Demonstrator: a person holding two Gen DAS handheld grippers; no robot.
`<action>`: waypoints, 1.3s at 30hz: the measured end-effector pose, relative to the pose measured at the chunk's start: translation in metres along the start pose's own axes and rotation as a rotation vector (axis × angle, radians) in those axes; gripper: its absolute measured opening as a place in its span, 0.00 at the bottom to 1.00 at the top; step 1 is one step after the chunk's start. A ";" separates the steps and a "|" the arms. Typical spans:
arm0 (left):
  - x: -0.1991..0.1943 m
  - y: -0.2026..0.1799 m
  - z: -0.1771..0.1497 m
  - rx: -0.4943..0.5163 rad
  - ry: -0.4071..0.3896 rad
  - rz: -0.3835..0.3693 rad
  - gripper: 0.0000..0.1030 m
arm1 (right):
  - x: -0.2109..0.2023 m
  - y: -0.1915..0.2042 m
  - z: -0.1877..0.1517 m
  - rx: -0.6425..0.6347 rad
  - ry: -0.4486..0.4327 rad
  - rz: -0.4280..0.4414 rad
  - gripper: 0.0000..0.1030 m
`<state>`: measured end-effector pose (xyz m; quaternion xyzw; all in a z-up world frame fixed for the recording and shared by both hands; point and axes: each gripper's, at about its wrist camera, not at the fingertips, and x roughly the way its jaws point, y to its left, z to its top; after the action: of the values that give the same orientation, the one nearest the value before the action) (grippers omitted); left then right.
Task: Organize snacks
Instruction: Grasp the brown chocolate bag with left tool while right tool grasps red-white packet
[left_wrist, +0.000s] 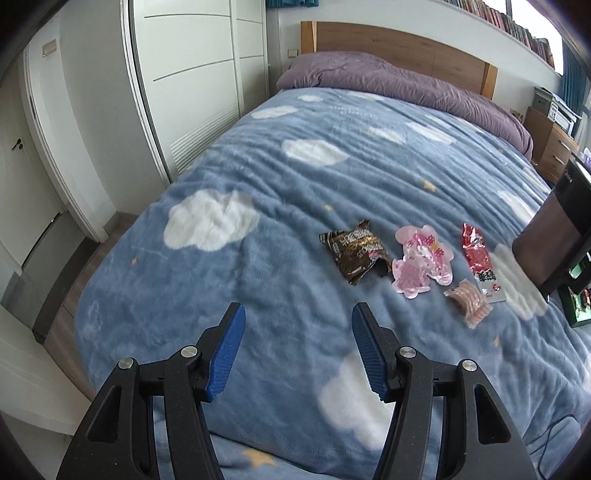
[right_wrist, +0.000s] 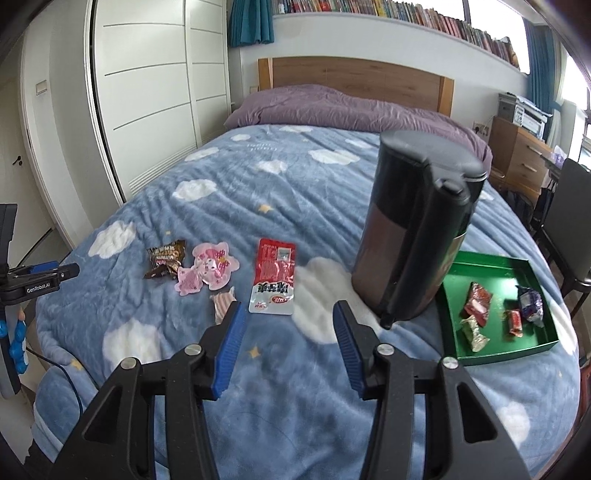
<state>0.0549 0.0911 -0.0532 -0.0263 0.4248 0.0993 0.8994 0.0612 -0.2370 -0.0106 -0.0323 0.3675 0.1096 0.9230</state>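
**Four packets left beside the green tray**

We hold our right gripper (right_wrist: 286, 347) low over the blanket (right_wrist: 258, 177) with its blue pads spread wide and nothing between them. Our left gripper (left_wrist: 298, 350) is just as wide and empty, hovering farther out from the green tray (right_wrist: 491, 354).

The tray is our landmark. Four wrapped sweets already lie inside it. A dark kettle (right_wrist: 413, 229) stands upright against its near-left corner. Beyond the kettle, away from the tray, loose snacks lie in a row: first the red packet (right_wrist: 274, 280), then a small striped pink packet (right_wrist: 222, 299) partly hidden behind our right finger, then the pink character packet (right_wrist: 207, 271), and farthest out the brown chocolate wrapper (right_wrist: 164, 258).

The red packet seems the natural next pick. It lies flat on soft fleece, so we should come down steeply, pinch one short edge rather than the middle, avoid snagging the pile, and swing clear of the kettle on the way to the tray.
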 end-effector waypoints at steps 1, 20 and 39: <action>0.004 -0.001 -0.001 0.003 0.009 0.000 0.53 | 0.007 0.000 -0.001 0.001 0.011 0.003 0.81; 0.059 -0.052 -0.001 0.138 0.088 -0.117 0.53 | 0.087 0.028 -0.011 -0.040 0.140 0.111 0.81; 0.112 -0.047 0.060 -0.024 0.112 -0.175 0.53 | 0.136 0.021 0.010 -0.017 0.153 0.109 0.81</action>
<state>0.1795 0.0703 -0.1031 -0.0794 0.4692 0.0238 0.8792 0.1593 -0.1910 -0.0957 -0.0281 0.4371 0.1599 0.8846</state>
